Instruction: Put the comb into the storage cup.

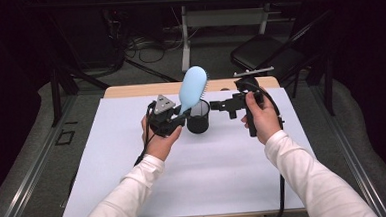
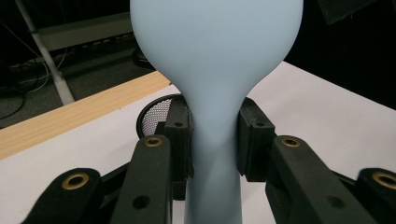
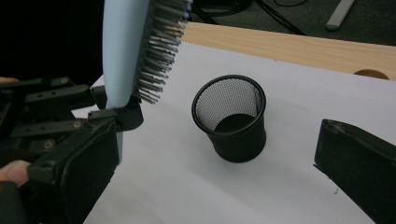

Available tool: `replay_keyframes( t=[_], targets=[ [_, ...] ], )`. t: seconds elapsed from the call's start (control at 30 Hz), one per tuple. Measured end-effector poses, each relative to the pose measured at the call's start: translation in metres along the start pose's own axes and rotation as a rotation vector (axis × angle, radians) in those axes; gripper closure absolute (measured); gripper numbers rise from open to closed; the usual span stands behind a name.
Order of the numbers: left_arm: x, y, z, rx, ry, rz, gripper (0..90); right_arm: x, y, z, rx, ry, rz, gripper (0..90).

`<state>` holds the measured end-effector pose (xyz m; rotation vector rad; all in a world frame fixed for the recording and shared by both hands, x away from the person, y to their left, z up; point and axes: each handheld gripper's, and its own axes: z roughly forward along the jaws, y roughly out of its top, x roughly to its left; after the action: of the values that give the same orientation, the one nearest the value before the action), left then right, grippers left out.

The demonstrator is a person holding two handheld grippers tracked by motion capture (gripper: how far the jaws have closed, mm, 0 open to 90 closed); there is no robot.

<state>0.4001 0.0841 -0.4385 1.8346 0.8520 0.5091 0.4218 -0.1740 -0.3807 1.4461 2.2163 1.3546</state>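
Note:
A light blue hairbrush (image 1: 193, 87) stands nearly upright, head up, with my left gripper (image 1: 180, 118) shut on its handle. In the left gripper view both pads clamp the brush's narrow neck (image 2: 215, 140). A black mesh cup (image 1: 198, 119) stands upright on the white mat just right of that gripper, and its rim (image 2: 156, 112) peeks out behind the left jaw. My right gripper (image 1: 217, 106) hovers to the cup's right, open, jaws wide apart. In the right gripper view the cup (image 3: 231, 119) sits ahead between those jaws, and the brush (image 3: 135, 51) shows its bristles facing the cup.
A white mat (image 1: 133, 156) covers most of the wooden table (image 1: 130, 90), with bare mat in front and to both sides. Beyond the far edge are a desk leg (image 1: 184, 39), floor cables and a dark folding chair (image 1: 263, 52).

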Motion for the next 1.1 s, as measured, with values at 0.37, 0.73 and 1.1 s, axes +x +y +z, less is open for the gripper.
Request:
replay_keyframes(
  t=[0.37, 0.73, 1.1],
  targets=[
    [0.0, 0.0, 0.001, 0.004, -0.001, -0.002, 69.8, 0.003, 0.018, 0.003, -0.007, 0.016, 0.004, 0.7],
    [-0.001, 0.0, 0.003, 0.003, -0.003, -0.004, 69.8, 0.006, 0.025, 0.008, -0.005, 0.022, 0.017, 1.4],
    [-0.003, 0.0, 0.004, 0.005, -0.009, -0.002, 69.8, 0.009, 0.035, 0.015, 0.002, 0.035, 0.042, 2.8]
  ],
)
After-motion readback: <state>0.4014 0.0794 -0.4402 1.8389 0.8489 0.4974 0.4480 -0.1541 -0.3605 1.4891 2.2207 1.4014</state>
